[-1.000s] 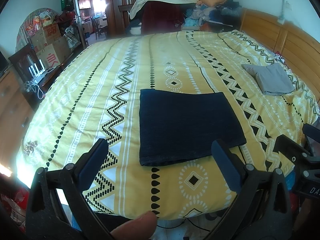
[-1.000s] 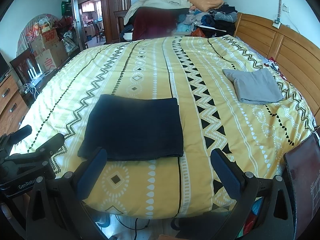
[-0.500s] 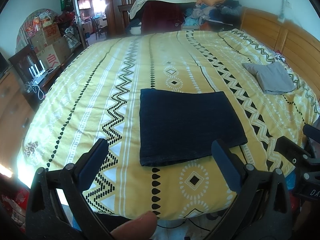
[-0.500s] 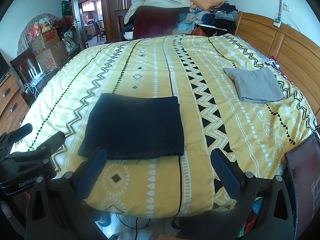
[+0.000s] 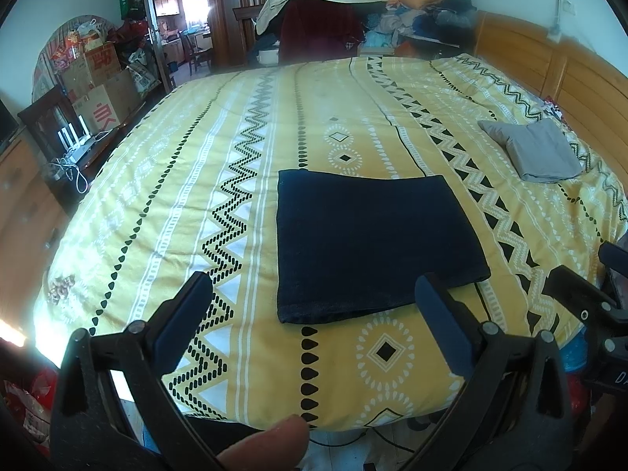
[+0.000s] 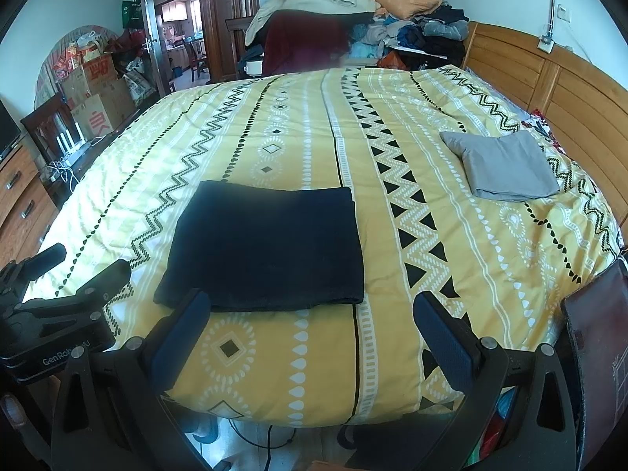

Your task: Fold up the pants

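Note:
Dark navy pants lie folded into a flat rectangle on the yellow patterned bed, near its front edge. They also show in the right wrist view. My left gripper is open and empty, held back over the bed's front edge, apart from the pants. My right gripper is open and empty, also at the front edge. Each gripper shows at the side of the other's view: the right one, the left one.
A folded grey garment lies at the bed's right, near the wooden headboard. A heap of clothes and bedding is piled beyond the far edge. Boxes and a dresser stand at the left.
Almost nothing has moved. Both grippers stay open and back from the pants, with only a slight drift of the views.

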Tool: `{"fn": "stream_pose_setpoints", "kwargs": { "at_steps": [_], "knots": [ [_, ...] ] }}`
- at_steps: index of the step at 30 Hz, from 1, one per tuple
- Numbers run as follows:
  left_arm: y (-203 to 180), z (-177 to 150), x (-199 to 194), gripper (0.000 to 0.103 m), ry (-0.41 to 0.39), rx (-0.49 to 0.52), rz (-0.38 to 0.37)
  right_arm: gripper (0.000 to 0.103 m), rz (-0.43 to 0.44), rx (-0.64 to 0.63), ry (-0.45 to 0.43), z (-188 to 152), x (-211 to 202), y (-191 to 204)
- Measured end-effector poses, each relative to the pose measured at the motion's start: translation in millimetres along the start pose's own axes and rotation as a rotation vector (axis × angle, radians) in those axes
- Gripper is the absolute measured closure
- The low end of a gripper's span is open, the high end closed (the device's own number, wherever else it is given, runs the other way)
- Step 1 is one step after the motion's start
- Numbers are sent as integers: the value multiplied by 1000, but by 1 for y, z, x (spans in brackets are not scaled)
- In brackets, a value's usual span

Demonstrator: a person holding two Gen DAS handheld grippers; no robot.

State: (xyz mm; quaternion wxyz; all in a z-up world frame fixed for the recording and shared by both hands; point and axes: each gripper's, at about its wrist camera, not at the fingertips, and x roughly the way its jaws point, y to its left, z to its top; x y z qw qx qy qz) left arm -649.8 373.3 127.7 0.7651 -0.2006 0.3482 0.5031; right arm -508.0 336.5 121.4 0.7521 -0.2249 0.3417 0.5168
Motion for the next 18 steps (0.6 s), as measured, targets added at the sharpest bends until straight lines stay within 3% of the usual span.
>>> {"fn": "stream_pose_setpoints", "kwargs": {
  "at_steps": [12, 18],
  "knots": [
    [3, 0, -1, 0, -13, -31, -31, 0, 18, 3, -7, 2, 1, -4],
    [4, -3, 5, 0, 17, -62, -34, 0, 22, 9, -16, 4, 2, -9]
  ]
}}
